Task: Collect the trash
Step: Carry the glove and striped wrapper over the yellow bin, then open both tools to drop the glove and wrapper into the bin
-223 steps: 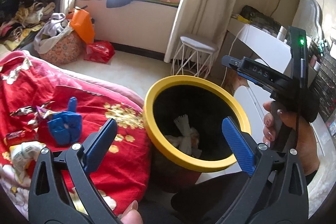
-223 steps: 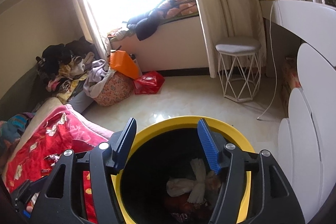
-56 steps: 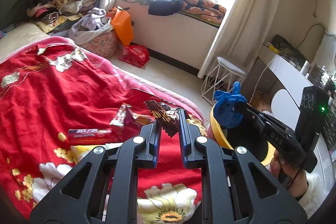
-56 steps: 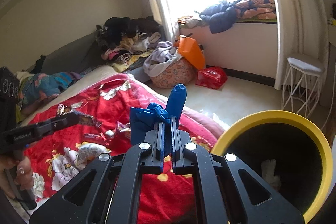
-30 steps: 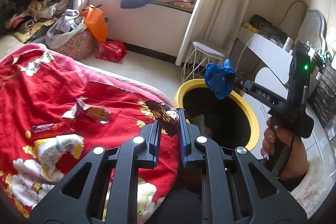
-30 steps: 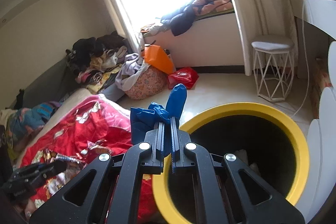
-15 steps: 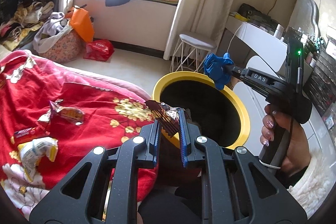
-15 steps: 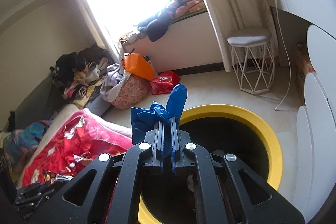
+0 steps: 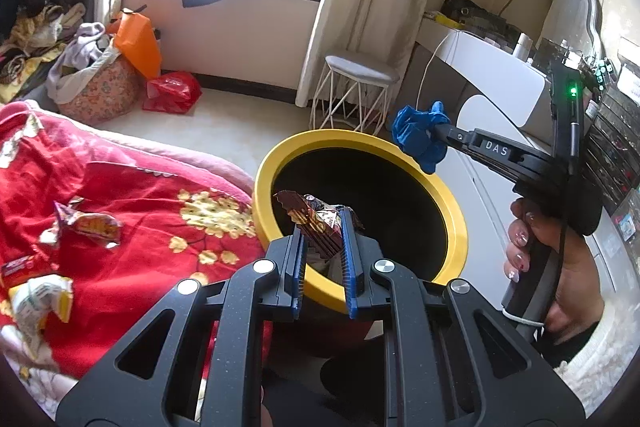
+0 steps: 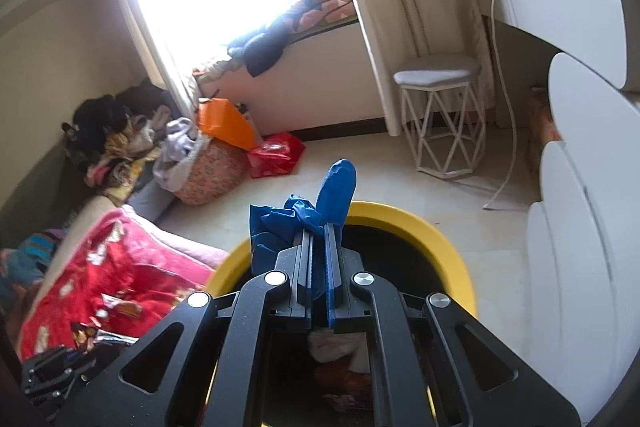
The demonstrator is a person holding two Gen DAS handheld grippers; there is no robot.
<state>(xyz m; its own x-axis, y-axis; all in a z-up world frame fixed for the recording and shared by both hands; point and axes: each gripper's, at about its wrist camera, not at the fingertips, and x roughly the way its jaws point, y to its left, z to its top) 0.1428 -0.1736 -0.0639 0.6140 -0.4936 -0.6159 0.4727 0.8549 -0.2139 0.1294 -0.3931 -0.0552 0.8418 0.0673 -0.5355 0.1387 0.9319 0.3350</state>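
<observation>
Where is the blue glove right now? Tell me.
The blue glove is clamped in the shut right claw, held over the far rim of the yellow bin; in the left wrist view it hangs upper right.

Home bedrm: bed quilt (image 9: 132, 211), clothes pile (image 10: 116, 139)

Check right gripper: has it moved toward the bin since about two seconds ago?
Yes. The right gripper, shut on the blue glove, went from over the red blanket to above the yellow bin.

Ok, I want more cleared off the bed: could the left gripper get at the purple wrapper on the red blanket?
Probably not yet: the left gripper is shut on a brown wrapper over the yellow bin. The purple wrapper lies uncovered on the red blanket.
</observation>
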